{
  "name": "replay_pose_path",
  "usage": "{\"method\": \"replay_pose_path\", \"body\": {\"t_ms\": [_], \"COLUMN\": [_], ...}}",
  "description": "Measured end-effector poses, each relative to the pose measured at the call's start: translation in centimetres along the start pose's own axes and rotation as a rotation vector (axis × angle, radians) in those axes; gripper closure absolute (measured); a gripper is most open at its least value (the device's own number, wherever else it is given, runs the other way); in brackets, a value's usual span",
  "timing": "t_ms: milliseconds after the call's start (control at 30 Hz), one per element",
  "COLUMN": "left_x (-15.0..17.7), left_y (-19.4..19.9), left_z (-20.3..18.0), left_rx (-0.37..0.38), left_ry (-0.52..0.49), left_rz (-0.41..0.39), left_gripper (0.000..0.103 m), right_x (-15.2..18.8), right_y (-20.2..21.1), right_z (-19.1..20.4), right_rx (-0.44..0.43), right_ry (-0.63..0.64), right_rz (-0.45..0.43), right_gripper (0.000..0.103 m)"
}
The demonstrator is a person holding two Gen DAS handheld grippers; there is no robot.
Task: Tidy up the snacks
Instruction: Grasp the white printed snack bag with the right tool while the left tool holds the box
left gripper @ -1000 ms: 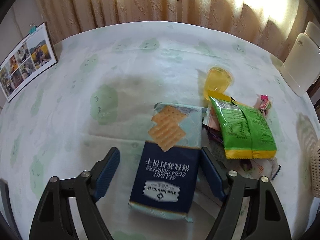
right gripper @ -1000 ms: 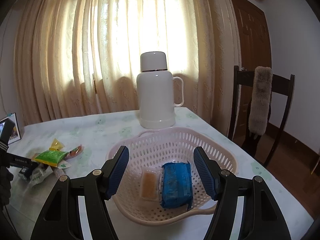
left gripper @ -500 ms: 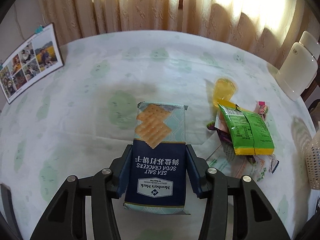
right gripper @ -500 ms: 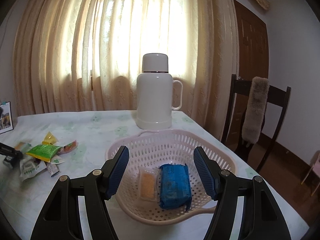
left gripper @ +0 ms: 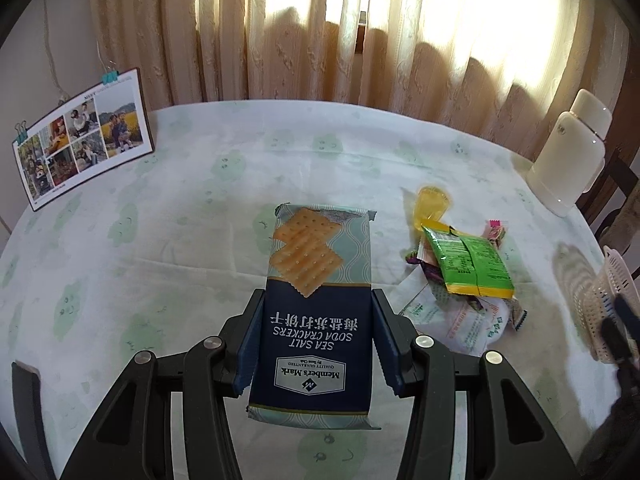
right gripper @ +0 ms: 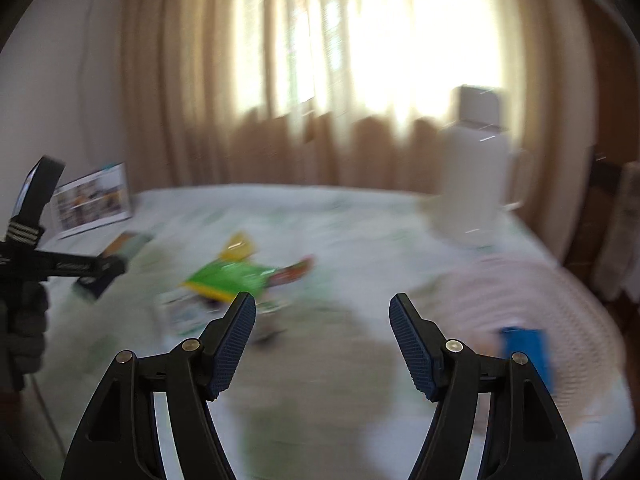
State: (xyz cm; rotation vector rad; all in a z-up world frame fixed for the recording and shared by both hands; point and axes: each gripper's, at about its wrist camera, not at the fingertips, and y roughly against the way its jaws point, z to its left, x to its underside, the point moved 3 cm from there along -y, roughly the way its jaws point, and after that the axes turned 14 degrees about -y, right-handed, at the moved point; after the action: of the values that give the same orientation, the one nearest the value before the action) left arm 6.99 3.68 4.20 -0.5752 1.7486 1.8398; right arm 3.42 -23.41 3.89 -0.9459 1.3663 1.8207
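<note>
My left gripper (left gripper: 314, 322) is shut on a blue soda cracker pack (left gripper: 316, 300) and holds it above the table. To its right lies a pile of snacks with a green packet (left gripper: 466, 262) and a yellow jelly cup (left gripper: 432, 202). My right gripper (right gripper: 322, 322) is open and empty over the table; its view is blurred. The green packet (right gripper: 230, 278) lies ahead left of it. The pink basket (right gripper: 560, 312) with a blue pack (right gripper: 526, 344) is at its right. The left gripper with the cracker pack (right gripper: 100, 272) shows at its far left.
A white thermos (left gripper: 568, 156) stands at the table's far right edge; it also shows in the right wrist view (right gripper: 472, 184). A photo calendar (left gripper: 82, 136) stands at the back left. The basket rim (left gripper: 612, 300) is at the right edge. Curtains hang behind the table.
My left gripper closed on the cracker pack and lifted it off the table. My right gripper swung left from over the basket toward the snack pile, still open.
</note>
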Motion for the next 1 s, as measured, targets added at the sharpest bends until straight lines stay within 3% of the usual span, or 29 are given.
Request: {"method": "replay_pose_path", "body": {"t_ms": [100, 400, 667, 1000], "left_x": [0.2, 0.6, 0.7, 0.8], "left_y": [0.6, 1.4, 1.6, 1.3], "left_z": [0.2, 0.6, 0.9, 0.7], "left_rx": [0.005, 0.039, 0.047, 0.046], "left_ry": [0.008, 0.02, 0.036, 0.037], "left_rz": [-0.013, -0.024, -0.02, -0.006], "left_gripper": [0.057, 0.057, 0.057, 0.057], "right_x": [0.6, 3.5, 3.5, 5.1], "right_y": [-2.4, -8.1, -11.7, -11.9], "right_z": [2.7, 8.5, 9.3, 10.6], "right_rx": [-0.095, -0.195, -0.183, -0.214], "right_ry": [0.025, 0.122, 0.124, 0.203], "right_rz": [0.105, 0.291, 0.363, 0.434], "right_gripper": [0.033, 0.033, 0.033, 0.028]}}
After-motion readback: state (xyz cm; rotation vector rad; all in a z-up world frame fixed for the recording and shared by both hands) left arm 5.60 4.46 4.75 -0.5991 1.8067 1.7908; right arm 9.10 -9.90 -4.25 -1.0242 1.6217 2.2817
